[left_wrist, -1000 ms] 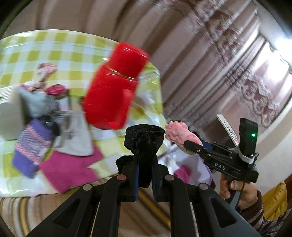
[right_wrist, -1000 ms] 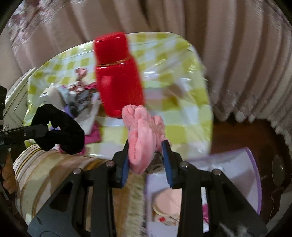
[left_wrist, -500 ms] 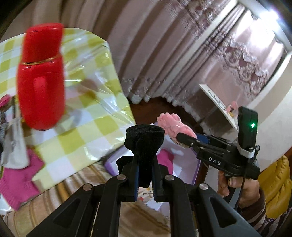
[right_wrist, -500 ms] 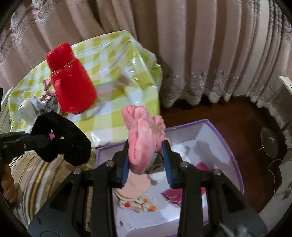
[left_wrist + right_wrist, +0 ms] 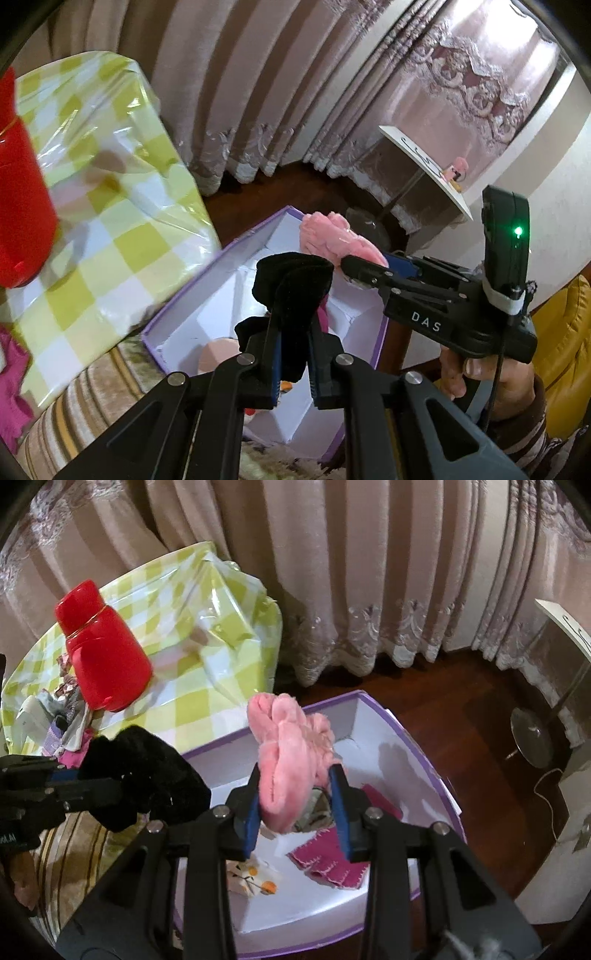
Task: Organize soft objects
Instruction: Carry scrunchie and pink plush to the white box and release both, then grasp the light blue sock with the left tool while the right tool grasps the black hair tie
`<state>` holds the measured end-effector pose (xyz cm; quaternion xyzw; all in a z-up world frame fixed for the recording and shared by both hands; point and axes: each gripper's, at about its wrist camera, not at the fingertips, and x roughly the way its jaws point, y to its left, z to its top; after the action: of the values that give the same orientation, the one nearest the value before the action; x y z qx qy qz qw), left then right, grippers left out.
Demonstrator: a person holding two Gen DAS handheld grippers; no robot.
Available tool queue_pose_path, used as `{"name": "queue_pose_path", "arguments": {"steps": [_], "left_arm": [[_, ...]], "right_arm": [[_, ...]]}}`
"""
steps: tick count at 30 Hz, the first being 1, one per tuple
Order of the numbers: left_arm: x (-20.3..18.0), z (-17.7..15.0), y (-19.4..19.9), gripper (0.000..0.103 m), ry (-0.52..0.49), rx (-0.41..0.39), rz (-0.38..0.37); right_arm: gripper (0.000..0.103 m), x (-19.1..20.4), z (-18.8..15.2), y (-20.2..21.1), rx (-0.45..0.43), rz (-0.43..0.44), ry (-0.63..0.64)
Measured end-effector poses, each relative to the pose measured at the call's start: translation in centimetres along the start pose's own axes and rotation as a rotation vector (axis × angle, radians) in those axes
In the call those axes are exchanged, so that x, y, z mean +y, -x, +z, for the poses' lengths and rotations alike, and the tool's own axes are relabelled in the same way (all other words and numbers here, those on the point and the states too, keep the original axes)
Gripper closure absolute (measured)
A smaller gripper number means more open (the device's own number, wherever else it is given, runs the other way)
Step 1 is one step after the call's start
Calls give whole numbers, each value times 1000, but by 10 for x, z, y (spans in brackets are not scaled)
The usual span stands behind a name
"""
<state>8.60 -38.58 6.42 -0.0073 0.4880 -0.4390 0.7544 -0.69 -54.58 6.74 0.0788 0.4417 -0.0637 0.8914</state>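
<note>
My left gripper [image 5: 293,354] is shut on a black fuzzy cloth [image 5: 293,286] and holds it over the white box with a purple rim [image 5: 207,280]. My right gripper [image 5: 295,805] is shut on a fluffy pink cloth [image 5: 288,746] above the same box [image 5: 413,738]. The box holds a magenta knit piece [image 5: 332,860] and a small white item with orange dots [image 5: 251,880]. Each gripper shows in the other's view: the right one [image 5: 354,267] with the pink cloth [image 5: 332,236], the left one [image 5: 74,782] with the black cloth [image 5: 144,775].
A table with a yellow-green checked plastic cover [image 5: 192,627] stands left of the box, with a red flask [image 5: 99,664] and a pile of cloths [image 5: 62,723] on it. Curtains [image 5: 369,572] hang behind. A striped cushion [image 5: 70,849] lies at lower left.
Both grippers swung right, away from the table, with their cloths. They now hang over the open box, which has come fully into view.
</note>
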Motion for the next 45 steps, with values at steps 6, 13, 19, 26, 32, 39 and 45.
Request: {"name": "queue_pose_path", "arguments": {"steps": [6,13,19,26,32,39,45], "left_arm": [[-4,-3,-8,34,2,31,-11],[1,-2,8,34,11,-11,16],[0,-10,41,34,-103,-134,113],[32,-33,78,34,-98,-142,189],[80,-62,116,34,-23,-164,267],[138,-104,158,34,109,-165,331],[183,-131,188,34,215,-184,378]], "right_arm": [[47,-8,-3,-1,27,-21,-15],[35,3,0,6,0,-39,22],[29,25,6,21,-71,-17,77],[6,69,10,39,-182,-33,160],[4,110,9,41,-231,31,236],[4,176,10,27,-170,196,364],[4,234,14,13,-139,276,476]]}}
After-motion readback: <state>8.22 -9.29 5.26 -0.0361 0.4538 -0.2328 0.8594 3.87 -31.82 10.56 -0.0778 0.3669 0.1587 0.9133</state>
